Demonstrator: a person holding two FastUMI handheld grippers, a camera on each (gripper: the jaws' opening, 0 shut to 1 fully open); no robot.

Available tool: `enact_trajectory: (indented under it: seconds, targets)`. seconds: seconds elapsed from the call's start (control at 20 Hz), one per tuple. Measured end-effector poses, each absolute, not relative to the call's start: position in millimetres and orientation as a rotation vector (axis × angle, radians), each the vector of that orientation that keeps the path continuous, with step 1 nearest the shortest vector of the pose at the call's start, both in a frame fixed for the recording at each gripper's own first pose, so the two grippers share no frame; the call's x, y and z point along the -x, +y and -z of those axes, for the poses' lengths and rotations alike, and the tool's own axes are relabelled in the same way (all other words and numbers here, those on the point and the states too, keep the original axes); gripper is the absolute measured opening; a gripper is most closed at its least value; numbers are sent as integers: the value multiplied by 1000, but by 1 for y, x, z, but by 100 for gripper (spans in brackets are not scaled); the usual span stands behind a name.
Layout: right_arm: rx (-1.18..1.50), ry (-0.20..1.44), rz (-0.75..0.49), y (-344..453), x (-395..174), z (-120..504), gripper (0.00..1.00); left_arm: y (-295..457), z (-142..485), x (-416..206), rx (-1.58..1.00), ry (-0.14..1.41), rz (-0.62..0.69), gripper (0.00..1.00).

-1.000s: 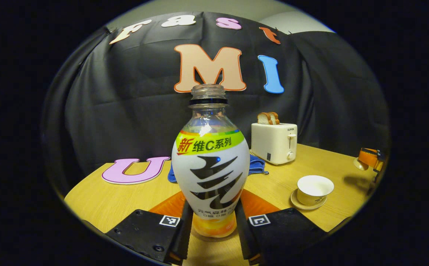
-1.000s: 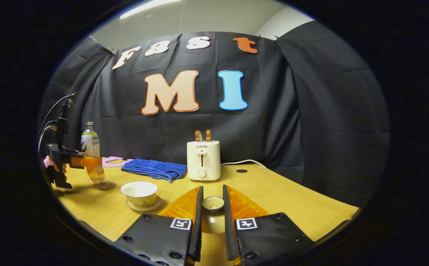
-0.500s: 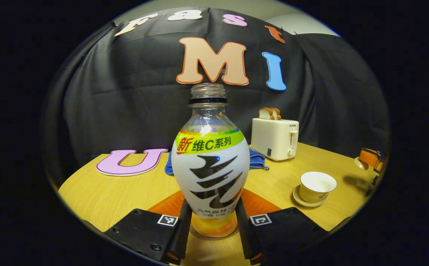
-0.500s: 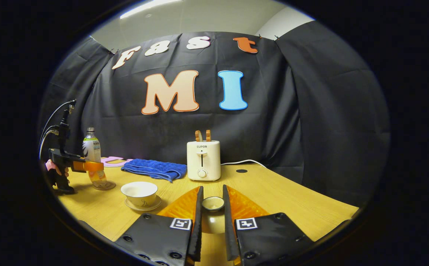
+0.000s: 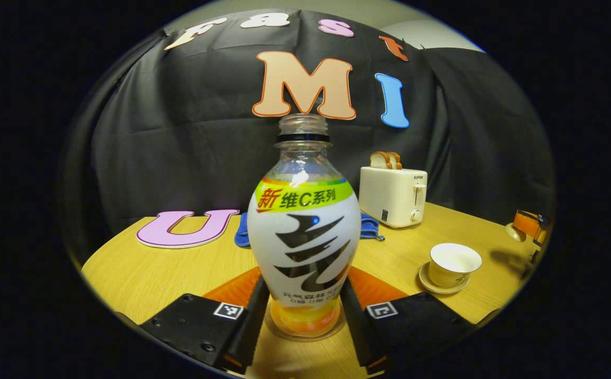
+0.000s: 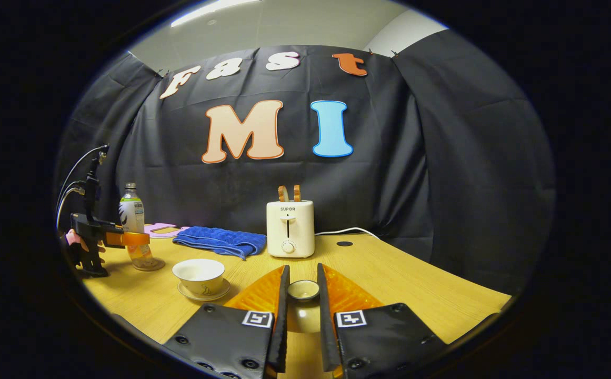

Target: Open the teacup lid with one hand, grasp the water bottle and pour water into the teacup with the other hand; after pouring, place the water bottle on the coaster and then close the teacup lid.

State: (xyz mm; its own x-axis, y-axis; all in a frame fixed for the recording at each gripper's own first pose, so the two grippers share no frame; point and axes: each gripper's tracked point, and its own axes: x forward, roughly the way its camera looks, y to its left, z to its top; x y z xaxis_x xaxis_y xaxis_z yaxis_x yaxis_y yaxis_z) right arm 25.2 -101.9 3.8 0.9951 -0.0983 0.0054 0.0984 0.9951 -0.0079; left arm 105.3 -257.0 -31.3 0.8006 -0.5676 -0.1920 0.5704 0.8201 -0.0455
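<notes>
Left gripper (image 5: 301,316) clamping uncapped bottle (image 5: 303,231) low on body, bottle resting on coaster (image 5: 305,336). Right gripper (image 6: 302,295) pinching lid (image 6: 303,289) above table, right of open teacup (image 6: 199,273). Risk: careless release tipping tall bottle, spilling; lid slipping from narrow pinch.

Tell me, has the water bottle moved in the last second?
Yes. In the right gripper view the water bottle has come down and edged toward the blue towel, its base now at the coaster.
</notes>
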Motion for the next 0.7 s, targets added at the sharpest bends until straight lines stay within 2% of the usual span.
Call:
enact_trajectory:
  seconds: [0.05, 0.15, 0.7]
  targets:
    - [8, -5, 99, -102, -25, -4, 30, -259, 27, -104, -6, 187, 610, 80]
    - [8, -5, 98, -102, -26, -4, 30, -256, 22, -102, 9, 167, 607, 94]
    - [9, -8, 100, -102, -25, -4, 29, -237, 15, -75, -26, 77, 511, 95]
